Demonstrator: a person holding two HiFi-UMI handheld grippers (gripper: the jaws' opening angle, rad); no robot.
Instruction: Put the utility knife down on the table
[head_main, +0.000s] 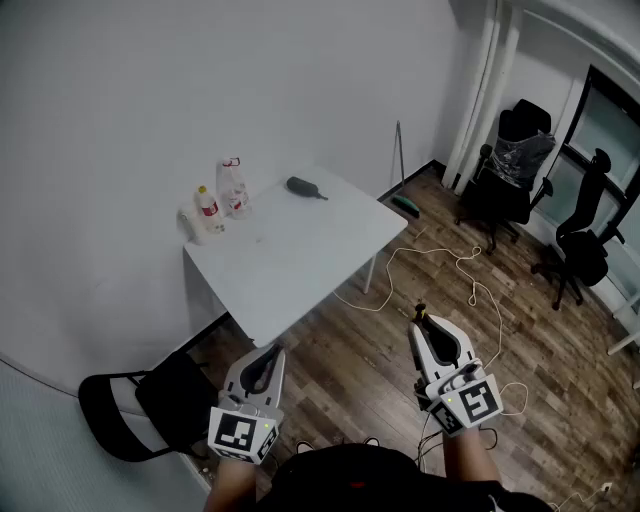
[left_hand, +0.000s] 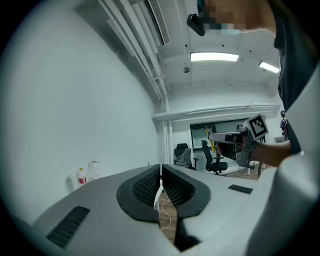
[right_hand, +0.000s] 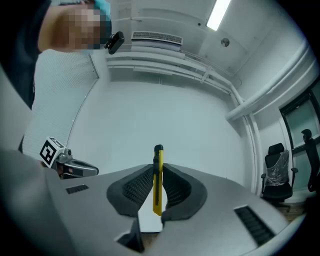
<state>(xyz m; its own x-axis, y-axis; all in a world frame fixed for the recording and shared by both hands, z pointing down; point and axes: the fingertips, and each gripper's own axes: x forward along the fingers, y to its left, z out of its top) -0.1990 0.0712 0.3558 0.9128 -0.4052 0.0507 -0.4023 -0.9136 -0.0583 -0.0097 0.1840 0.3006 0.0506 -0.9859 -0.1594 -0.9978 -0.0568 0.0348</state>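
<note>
The utility knife (right_hand: 158, 192) – yellow, with a black end – sat clamped upright between the pads of the right tool (head_main: 424, 325), its black end poking out past the tips. That tool hovered over the wood floor (head_main: 380, 350), to the near right of the white desk (head_main: 300, 260) and well apart from it. The left tool (head_main: 268, 358) was clenched on nothing, its jaws together, just beyond the desk's near corner. At the desk's far left stood 2 bottles (head_main: 233, 188) – a dark object (head_main: 305, 187) lay by the far edge.
</note>
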